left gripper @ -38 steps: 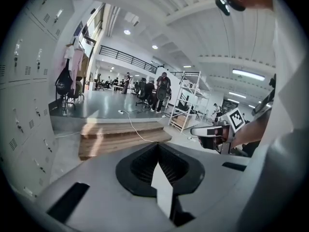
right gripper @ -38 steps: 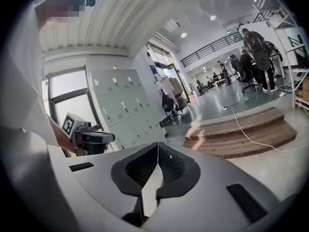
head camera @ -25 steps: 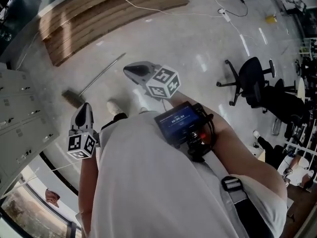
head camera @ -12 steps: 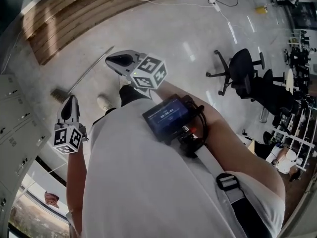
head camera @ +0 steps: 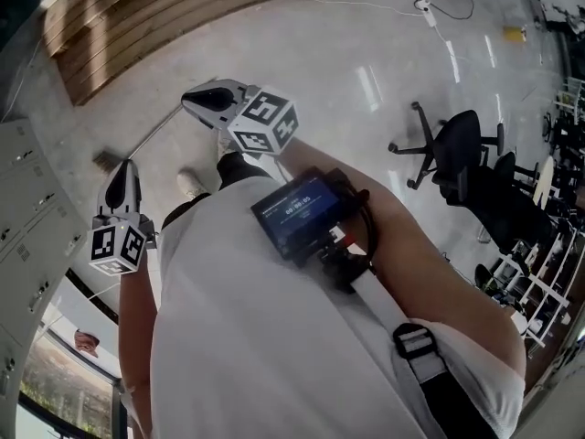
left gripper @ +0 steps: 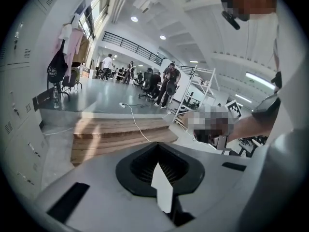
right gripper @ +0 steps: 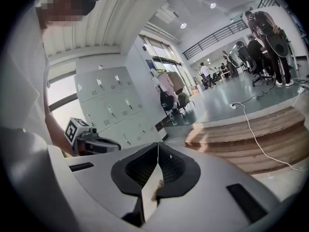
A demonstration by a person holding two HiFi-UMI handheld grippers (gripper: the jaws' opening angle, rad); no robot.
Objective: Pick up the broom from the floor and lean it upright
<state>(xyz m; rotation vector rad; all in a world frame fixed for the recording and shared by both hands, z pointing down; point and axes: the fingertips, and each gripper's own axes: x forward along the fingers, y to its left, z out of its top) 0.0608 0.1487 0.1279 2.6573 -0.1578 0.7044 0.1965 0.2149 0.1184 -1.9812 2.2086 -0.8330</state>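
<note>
A wide, pale grey, glossy floor (head camera: 347, 108) fills the steep downward head view. A low stepped wooden platform (head camera: 155, 16) of long planks lies along the floor's far-left edge. A bank of grey lockers (head camera: 27, 208) stands at the floor's left edge.

The person's white-shirted torso (head camera: 274, 337) takes up the near middle of the view. A small device with a blue screen (head camera: 297, 213) is strapped on at the chest. A black office chair (head camera: 457, 149) stands toward the floor's right edge, in front of more chairs and racks.

Both grippers are held out above the floor, each with its marker cube.
- **Right gripper:** The right gripper (head camera: 192, 99) reaches out ahead of the torso and points left. Its own view shows the 2 jaws clenched tip to tip (right gripper: 158, 151), with nothing clamped between them.
- **Left gripper:** The left gripper (head camera: 125, 170) is nearer the lockers and points away from the person. Its jaws are also pressed together and empty (left gripper: 157, 153).

The broom (head camera: 146, 138) lies flat on the floor near the left edge, just off the near corner of the platform. Its thin grey handle runs diagonally, and its small brown head is at the end nearer the lockers. In the head view the left gripper's tip sits just beside the broom head. The right gripper's tip overlaps the far end of the handle, and contact cannot be told.

A thin white cable (head camera: 366, 5) trails across the far edge of the floor. 1 pale shoe (head camera: 190, 183) rests on the floor between the 2 grippers.
</note>
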